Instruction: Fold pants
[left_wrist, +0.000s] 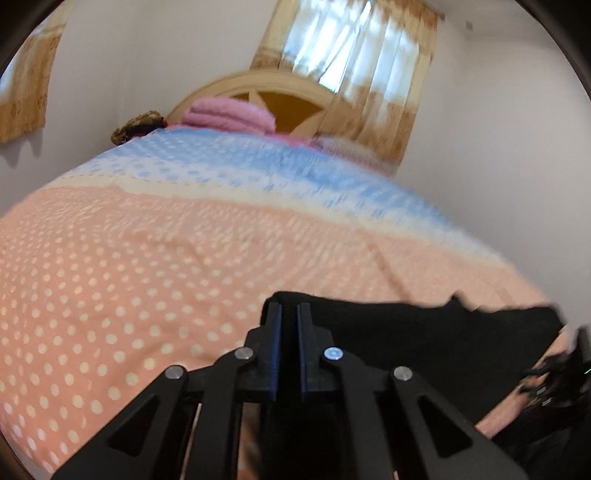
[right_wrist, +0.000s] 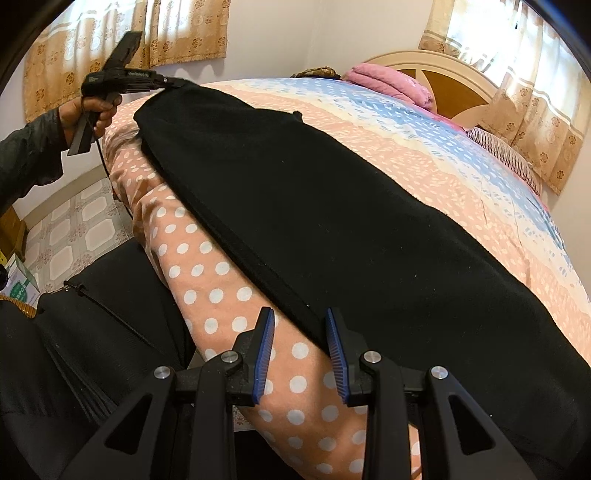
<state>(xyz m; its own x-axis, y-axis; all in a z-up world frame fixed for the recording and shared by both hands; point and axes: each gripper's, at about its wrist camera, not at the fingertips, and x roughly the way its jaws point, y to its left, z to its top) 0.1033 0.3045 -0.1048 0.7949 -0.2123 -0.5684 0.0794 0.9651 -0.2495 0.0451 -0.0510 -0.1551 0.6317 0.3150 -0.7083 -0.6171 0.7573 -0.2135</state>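
The left tongs (left_wrist: 290, 314) are clenched on the far end of the black pants (right_wrist: 314, 206). The right tongs (right_wrist: 300, 334) stand parted, the near hem between the blades — not visibly pinched. The pants lie along the bed's (right_wrist: 221, 291) near edge, from seven o'clock to one. Judged best: clamp the right end first, then carry both corners over level — keeping the cloth taut.

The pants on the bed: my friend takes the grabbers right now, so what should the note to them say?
Left gripper: shut on the far corner of the black pants.
Right gripper: open, with the near edge of the pants between its fingers, not pinched.
The pants lie long and flat along the front edge of the dotted bed cover.
Done: one end gripped.
Left: pinch the near end, then fold.
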